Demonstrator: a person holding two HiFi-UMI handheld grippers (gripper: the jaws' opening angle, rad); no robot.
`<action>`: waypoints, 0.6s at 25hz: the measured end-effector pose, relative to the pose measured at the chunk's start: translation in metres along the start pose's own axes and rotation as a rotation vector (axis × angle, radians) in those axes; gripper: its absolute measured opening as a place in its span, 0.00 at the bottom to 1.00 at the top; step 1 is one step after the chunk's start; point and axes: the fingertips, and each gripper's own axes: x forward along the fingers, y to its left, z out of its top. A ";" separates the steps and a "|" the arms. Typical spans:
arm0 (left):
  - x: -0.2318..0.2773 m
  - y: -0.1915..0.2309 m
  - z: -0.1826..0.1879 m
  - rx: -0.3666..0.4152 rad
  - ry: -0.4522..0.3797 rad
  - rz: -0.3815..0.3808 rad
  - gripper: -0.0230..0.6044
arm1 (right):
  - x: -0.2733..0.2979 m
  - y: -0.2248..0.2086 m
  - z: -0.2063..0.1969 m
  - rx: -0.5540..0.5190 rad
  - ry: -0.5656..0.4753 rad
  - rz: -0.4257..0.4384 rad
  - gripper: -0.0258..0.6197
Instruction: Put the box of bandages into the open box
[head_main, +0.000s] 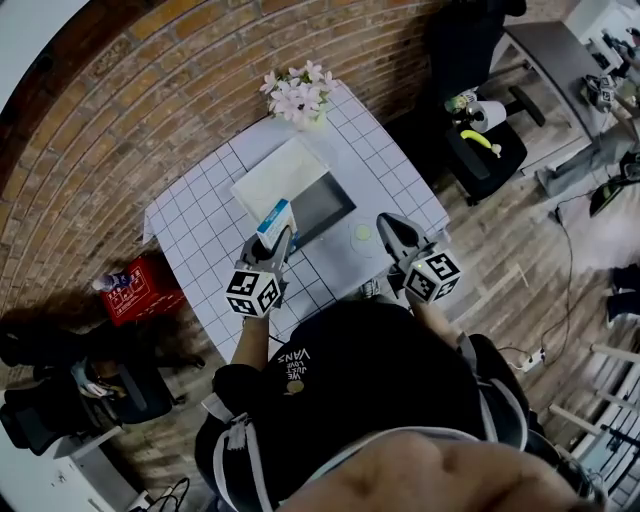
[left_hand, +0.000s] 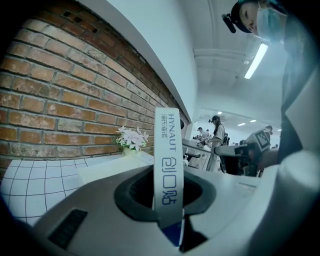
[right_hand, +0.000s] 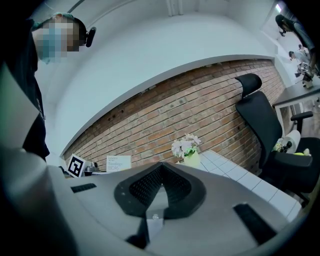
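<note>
The worktop (head_main: 200, 225) is square and covered in a white cloth printed with a thin dark grid. It stands against a rough red brick wall (head_main: 120, 110). Near its middle sits the open box (head_main: 325, 205), a shallow rectangle with a dark inside and a flat, pale lid folded back toward the far-left edge. A bunch of pale pink flowers (head_main: 298, 95) stands at the far corner.

The left gripper (head_main: 278, 240) reaches out from the near edge, roughly level. Its textured dark pads are clenched on the box of bandages (left_hand: 167, 160). This is a thin white carton with a blue end, held upright on its narrow side above the worktop, just at the open box's near-left corner. The carton's edge reads "HYNAUT" above blue Chinese characters.

The right gripper (right_hand: 159, 169) is held out level over the near-right edge. Its ribbed pads are pressed together in a V, with nothing between them. Each gripper carries a cube of black-and-white square markers (head_main: 253, 292).
</note>
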 end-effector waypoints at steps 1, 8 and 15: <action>0.004 0.000 -0.002 0.008 0.012 0.001 0.16 | 0.000 -0.003 0.000 0.001 0.004 0.004 0.04; 0.030 0.003 -0.019 0.097 0.121 -0.020 0.16 | 0.003 -0.013 0.002 0.007 0.021 0.039 0.04; 0.047 0.001 -0.038 0.186 0.222 -0.057 0.16 | 0.000 -0.022 0.004 0.006 0.026 0.046 0.04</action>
